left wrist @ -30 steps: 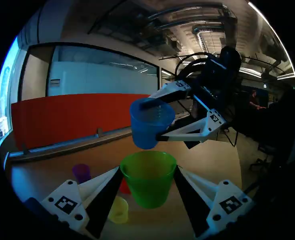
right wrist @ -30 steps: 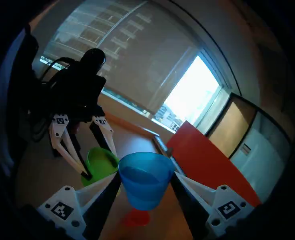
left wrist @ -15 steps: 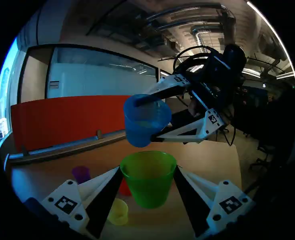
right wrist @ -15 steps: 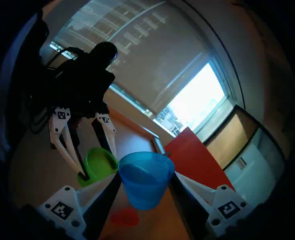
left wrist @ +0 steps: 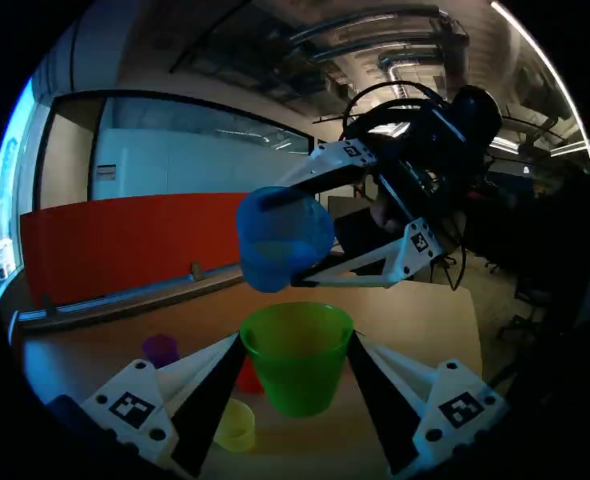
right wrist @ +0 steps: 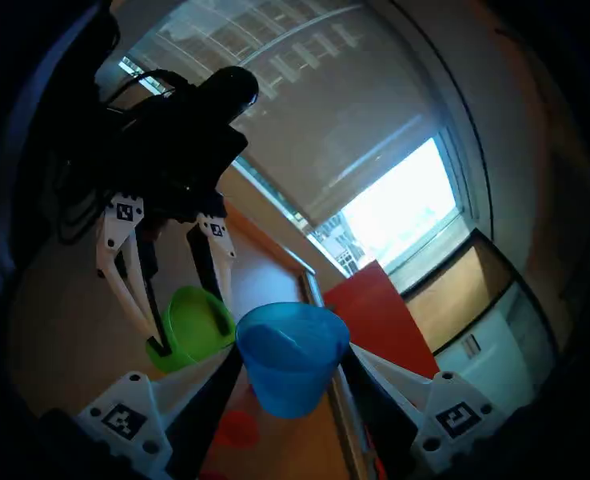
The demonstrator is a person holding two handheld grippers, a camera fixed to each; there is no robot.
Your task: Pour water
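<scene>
My left gripper [left wrist: 295,342] is closed on the green cup [left wrist: 296,368], both fingers pressing its sides, and keeps it upright over the wooden table [left wrist: 423,308]; I cannot tell if the cup touches the table. My right gripper [right wrist: 293,354] clamps the blue cup [right wrist: 291,360] in the same way, and in the left gripper view I see this cup tilted, with water inside, just above the green cup and apart from it. On the table stand a purple cup [left wrist: 160,349], a yellow cup [left wrist: 236,424] and a red cup [left wrist: 249,376].
</scene>
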